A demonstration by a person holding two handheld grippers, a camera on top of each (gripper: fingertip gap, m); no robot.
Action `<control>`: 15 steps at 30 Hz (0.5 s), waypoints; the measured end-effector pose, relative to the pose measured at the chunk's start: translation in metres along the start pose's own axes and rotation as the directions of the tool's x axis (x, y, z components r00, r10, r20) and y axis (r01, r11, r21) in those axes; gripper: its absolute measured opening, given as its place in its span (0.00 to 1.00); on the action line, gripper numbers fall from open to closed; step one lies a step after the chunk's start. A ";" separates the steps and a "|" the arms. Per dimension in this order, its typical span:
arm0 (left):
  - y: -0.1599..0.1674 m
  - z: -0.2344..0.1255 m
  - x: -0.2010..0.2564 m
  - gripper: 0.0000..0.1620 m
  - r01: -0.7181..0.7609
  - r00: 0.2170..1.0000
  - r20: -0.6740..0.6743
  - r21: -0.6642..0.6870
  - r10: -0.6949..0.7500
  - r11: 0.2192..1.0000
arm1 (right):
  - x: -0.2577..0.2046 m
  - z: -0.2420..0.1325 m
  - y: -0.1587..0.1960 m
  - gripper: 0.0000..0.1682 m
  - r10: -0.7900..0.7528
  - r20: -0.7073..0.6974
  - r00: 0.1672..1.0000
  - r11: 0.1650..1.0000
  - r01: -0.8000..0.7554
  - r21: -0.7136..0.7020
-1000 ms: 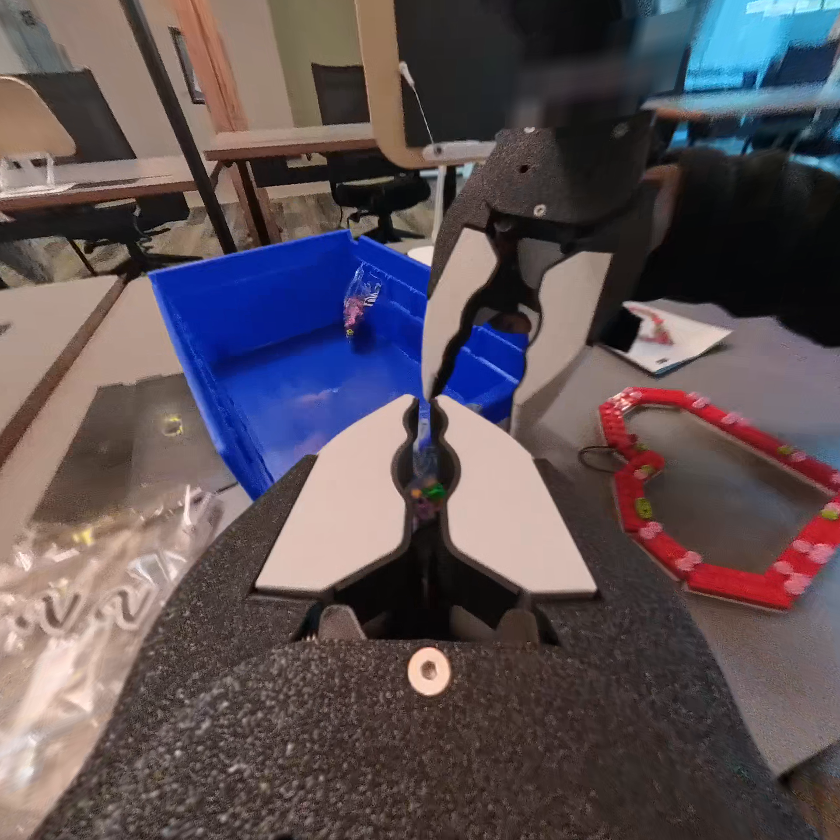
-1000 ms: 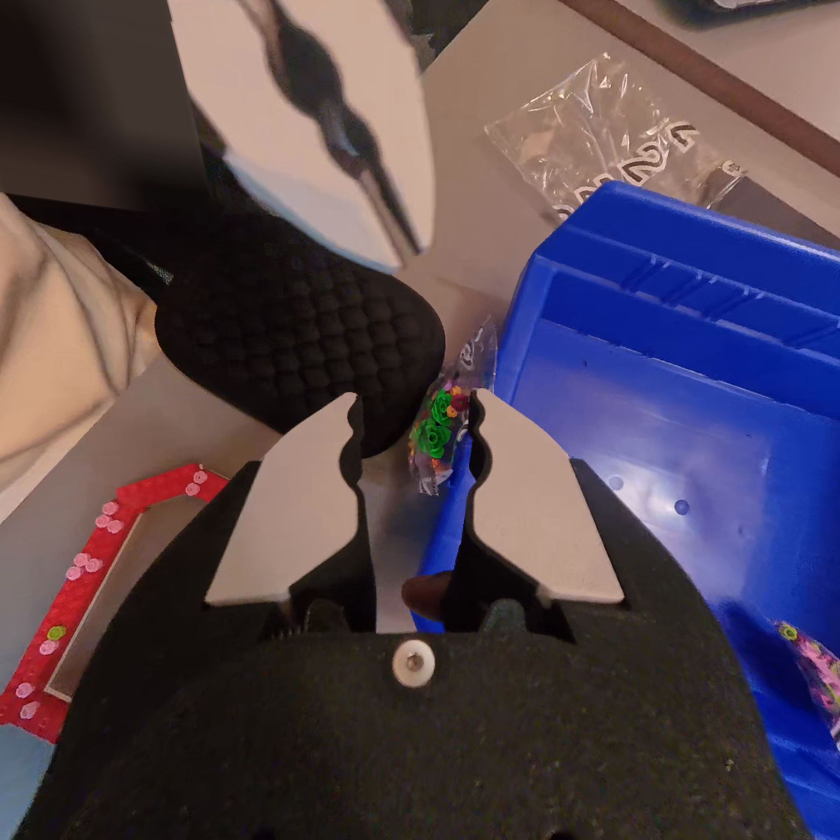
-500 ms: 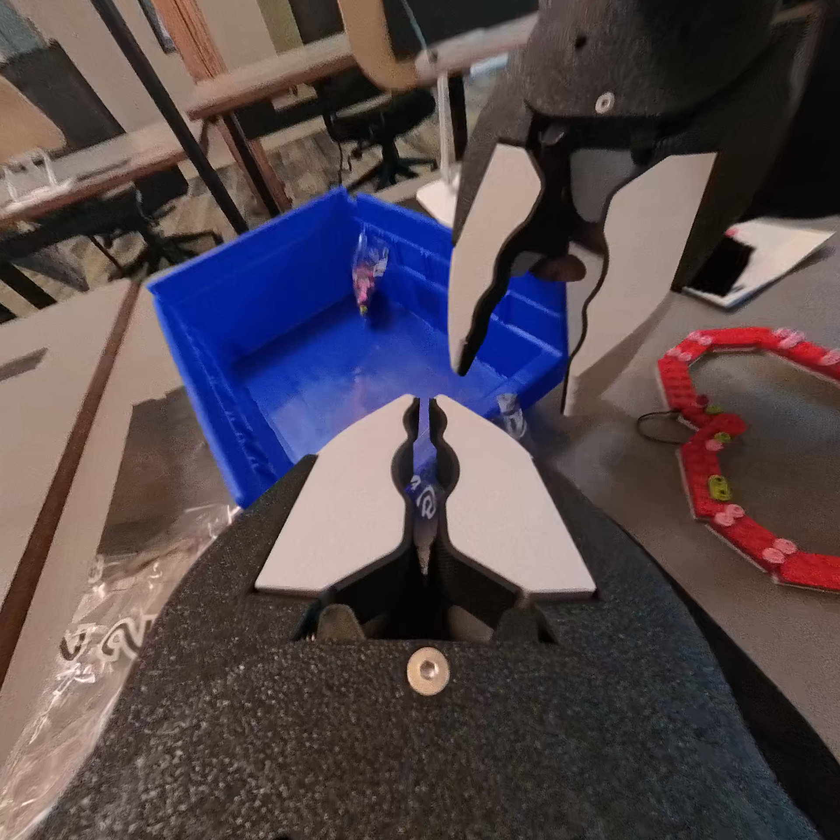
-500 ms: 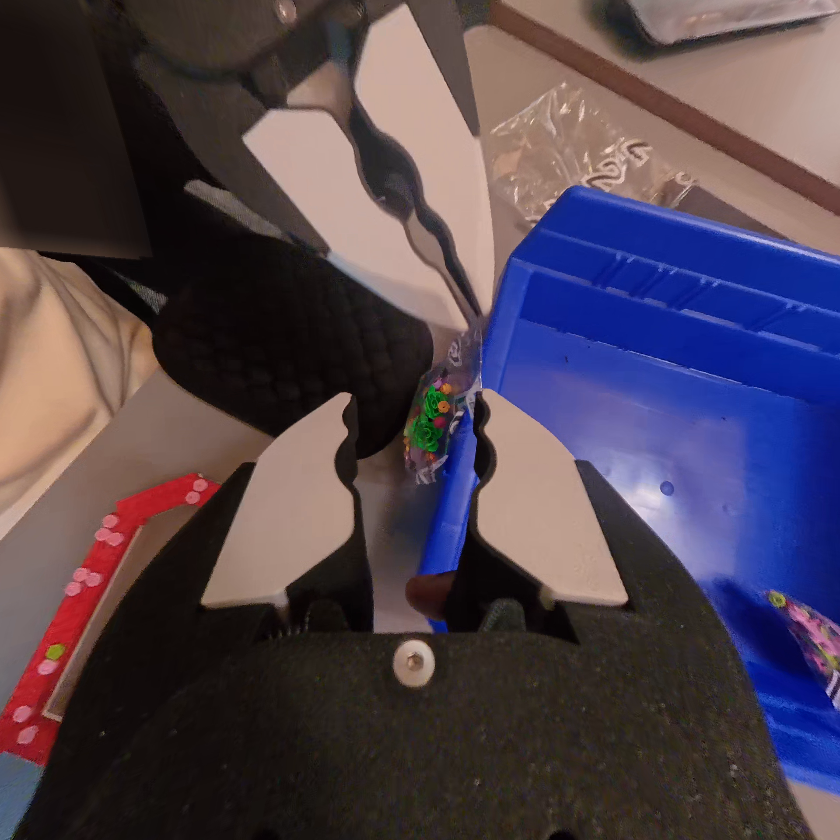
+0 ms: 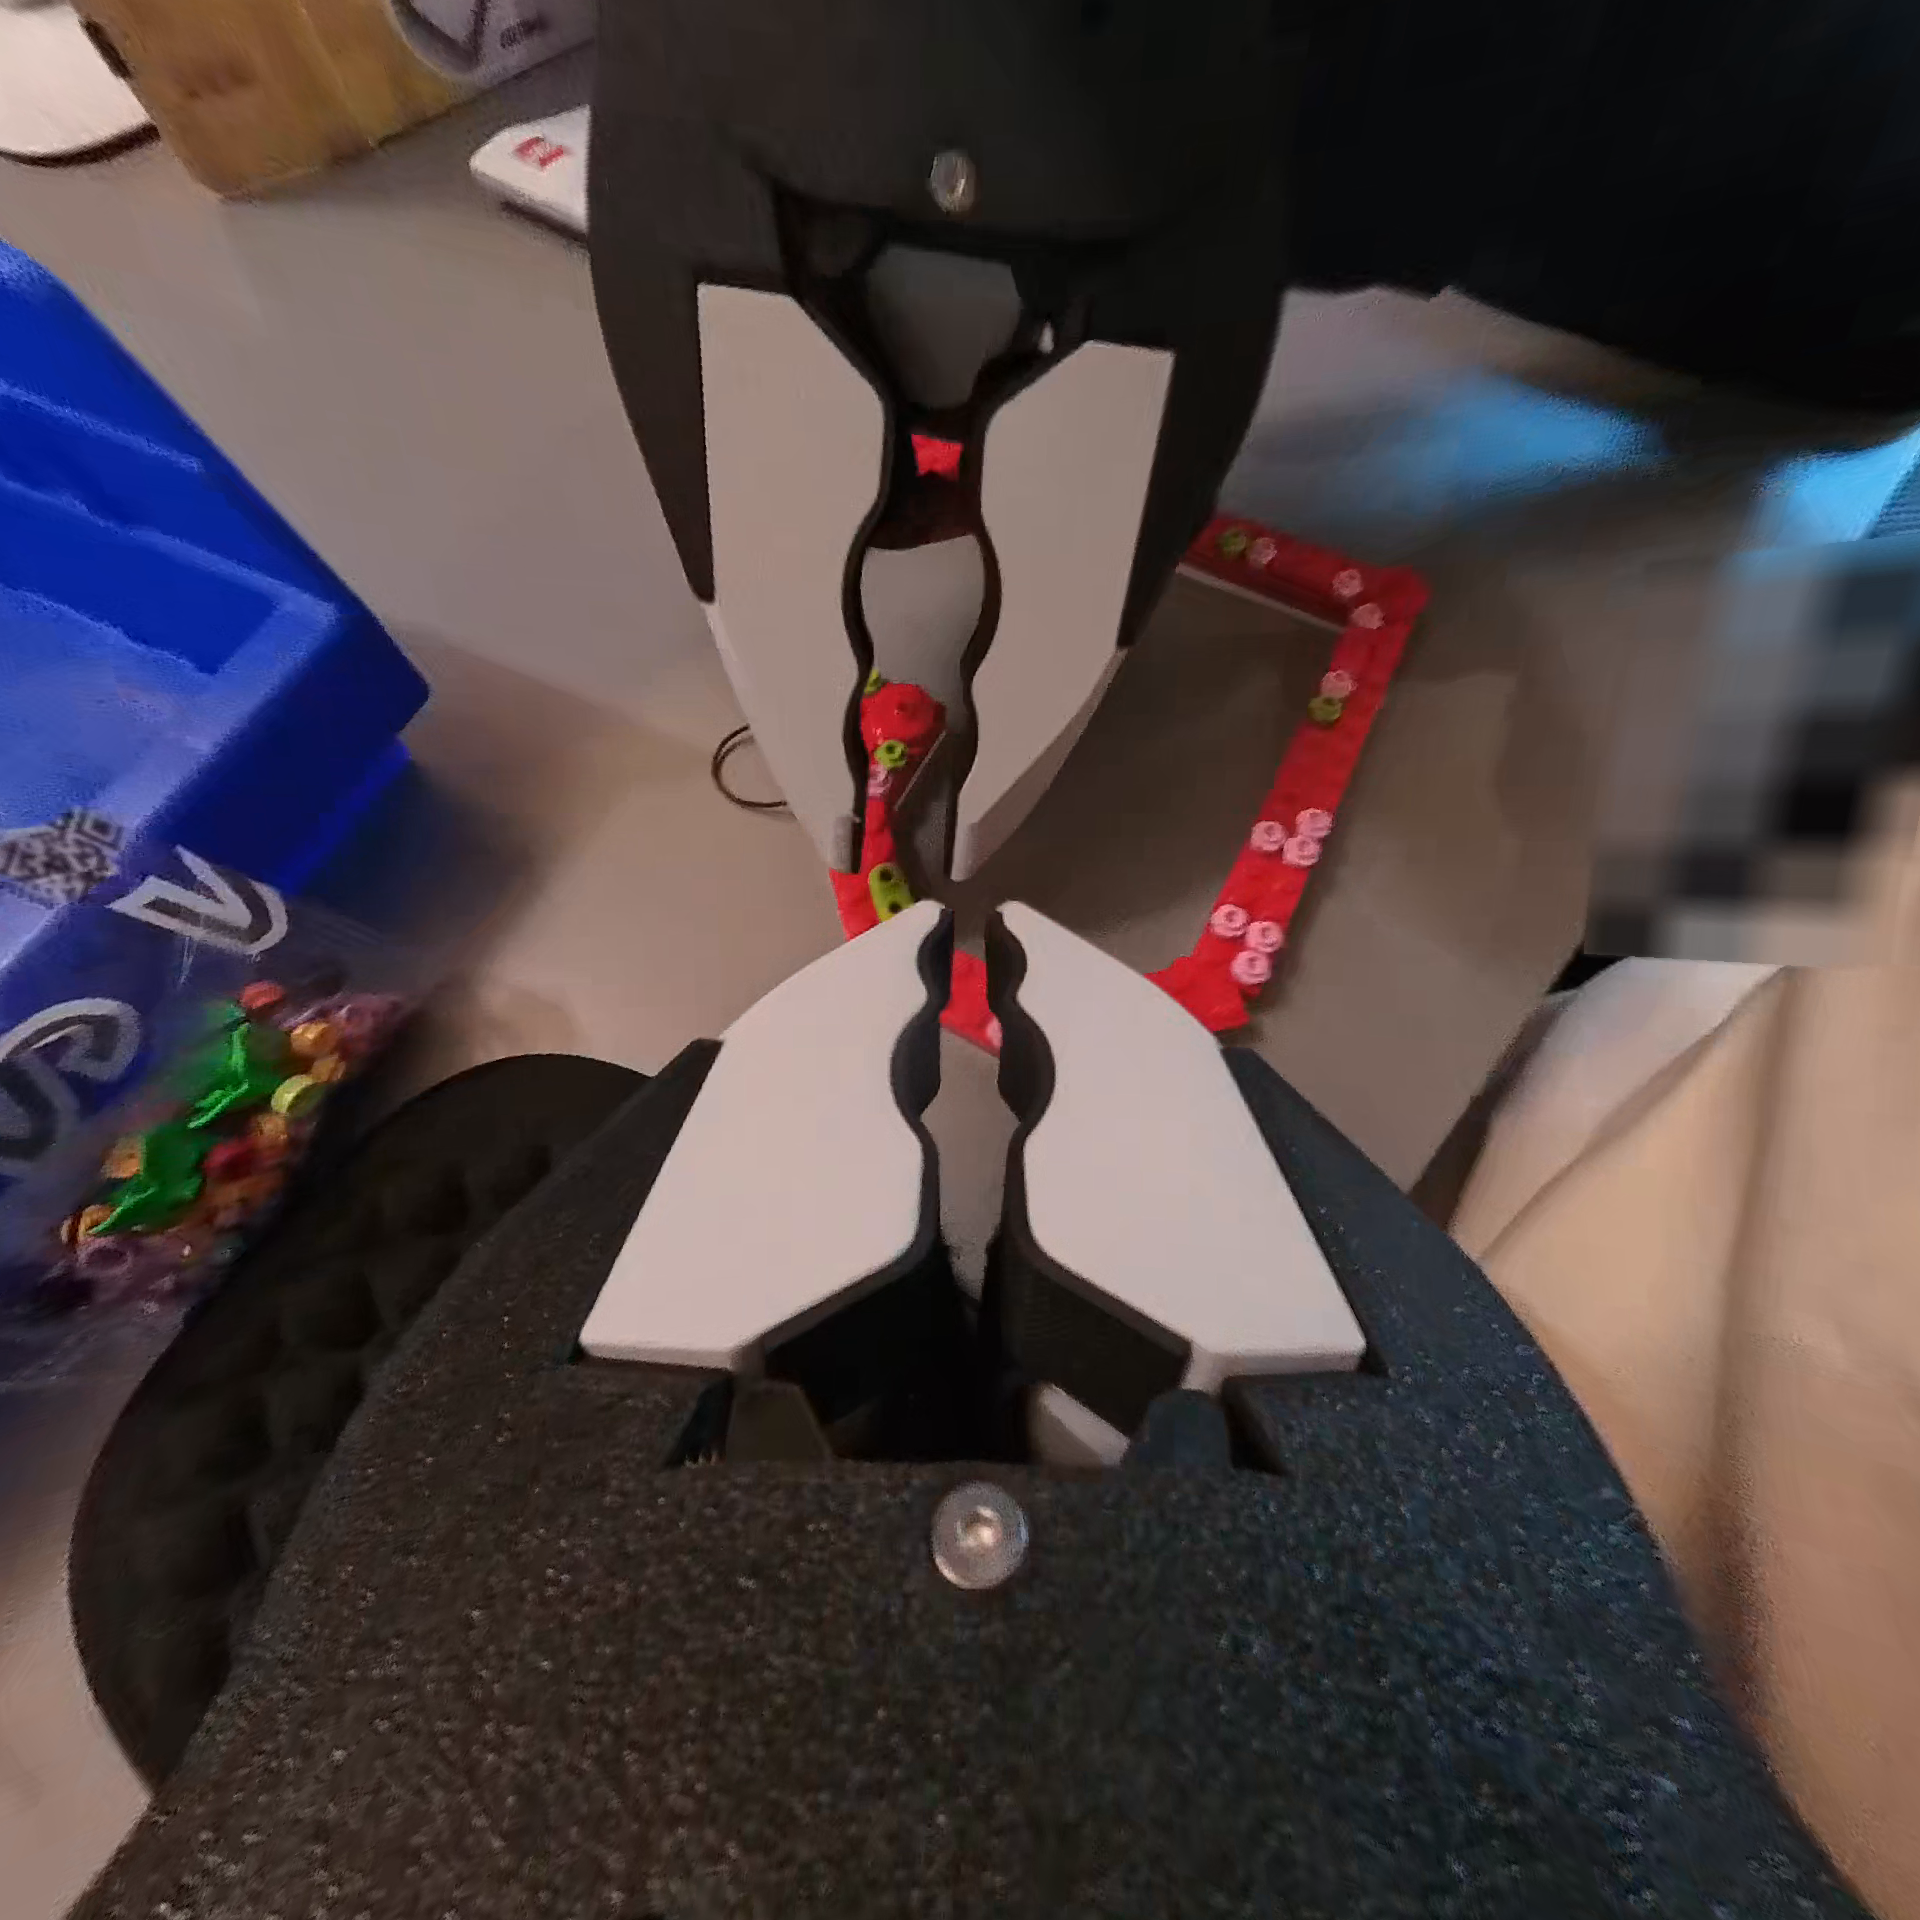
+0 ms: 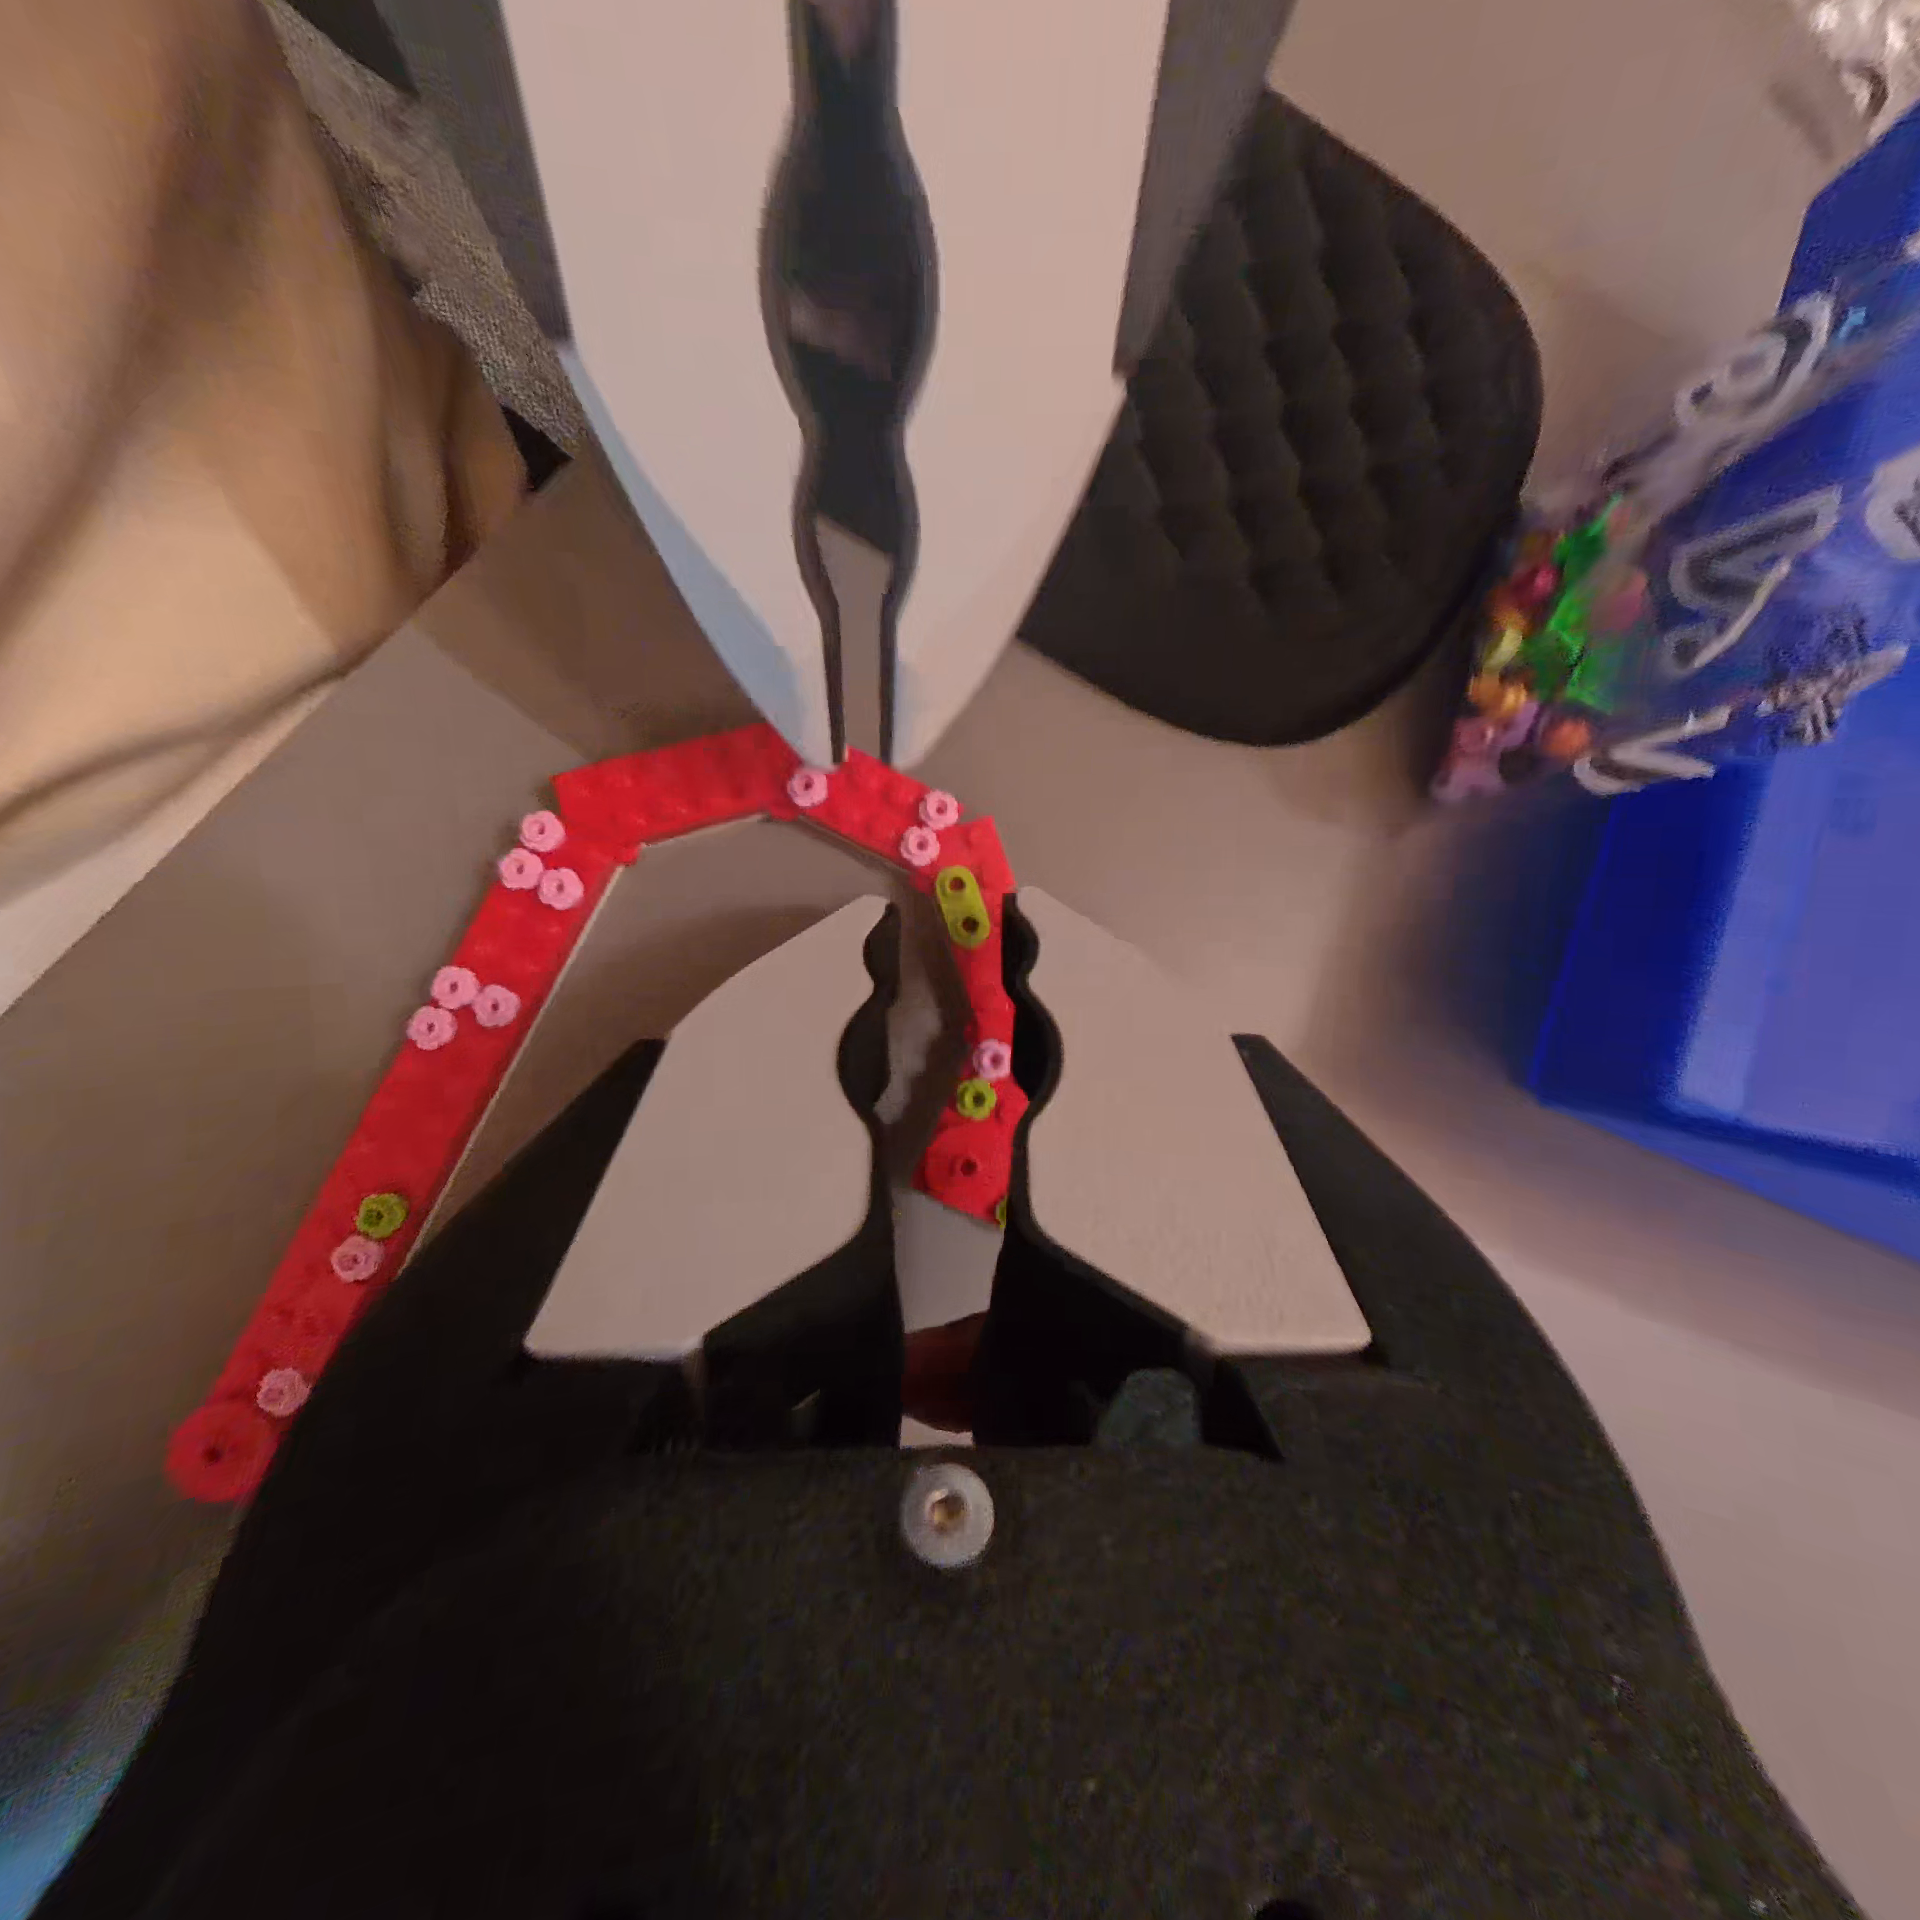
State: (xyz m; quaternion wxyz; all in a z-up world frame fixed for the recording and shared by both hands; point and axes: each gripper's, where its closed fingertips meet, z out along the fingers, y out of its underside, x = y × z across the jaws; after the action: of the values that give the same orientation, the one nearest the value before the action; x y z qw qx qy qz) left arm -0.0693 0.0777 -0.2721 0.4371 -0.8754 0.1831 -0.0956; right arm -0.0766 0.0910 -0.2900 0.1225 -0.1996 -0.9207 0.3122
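A red brick frame (image 5: 1309, 748) dotted with small pink and green studs lies flat on the grey table; it also shows in the right wrist view (image 6: 499, 997). My left gripper (image 5: 971, 914) is empty, its jaws parted by a narrow gap, with its tips just above the frame's near corner. My right gripper (image 6: 948, 899) faces it tip to tip and shows in the left wrist view (image 5: 904, 862). It is narrowly open over one side of the frame, which shows through the gap. I cannot tell whether it touches the frame. A clear bag of small coloured pieces (image 5: 197, 1122) leans against a blue bin (image 5: 156, 623).
The bin (image 6: 1766, 987) and bag (image 6: 1662, 623) are at the right in the right wrist view. A black quilted round pad (image 6: 1299, 468) lies beside them. A person's beige clothing (image 5: 1714, 1247) is close by. A thin black loop (image 5: 743, 769) lies on the table. My two grippers' fingertips are within a few centimetres of each other.
My left gripper has let go of the bag, which now rests against the bin. Both grippers have swung from the bin to the red frame. The right jaws have narrowed.
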 end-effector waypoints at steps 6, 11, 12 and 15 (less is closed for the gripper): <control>0.017 0.013 -0.013 0.03 0.012 0.997 0.078 -0.102 -0.004 0.995 | 0.001 0.008 0.003 0.06 -0.063 0.029 0.998 0.997 0.064 -0.050; 0.019 0.016 -0.014 0.02 0.018 0.997 0.074 -0.120 -0.009 0.993 | 0.002 0.011 0.005 0.05 -0.085 0.019 0.996 0.995 0.086 -0.055; 0.019 0.017 -0.013 0.01 0.025 0.998 0.066 -0.119 -0.017 0.993 | 0.002 0.011 0.005 0.05 -0.092 0.016 0.996 0.994 0.093 -0.054; 0.020 0.017 -0.013 0.01 0.067 0.997 0.030 -0.121 -0.064 0.990 | 0.002 0.012 0.004 0.05 -0.128 0.012 0.992 0.989 0.128 -0.067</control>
State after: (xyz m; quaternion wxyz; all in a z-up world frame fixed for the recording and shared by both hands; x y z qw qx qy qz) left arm -0.0804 0.0844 -0.2979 0.3819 -0.9071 0.1539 -0.0871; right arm -0.0814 0.0887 -0.3020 0.1321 -0.1430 -0.9421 0.2731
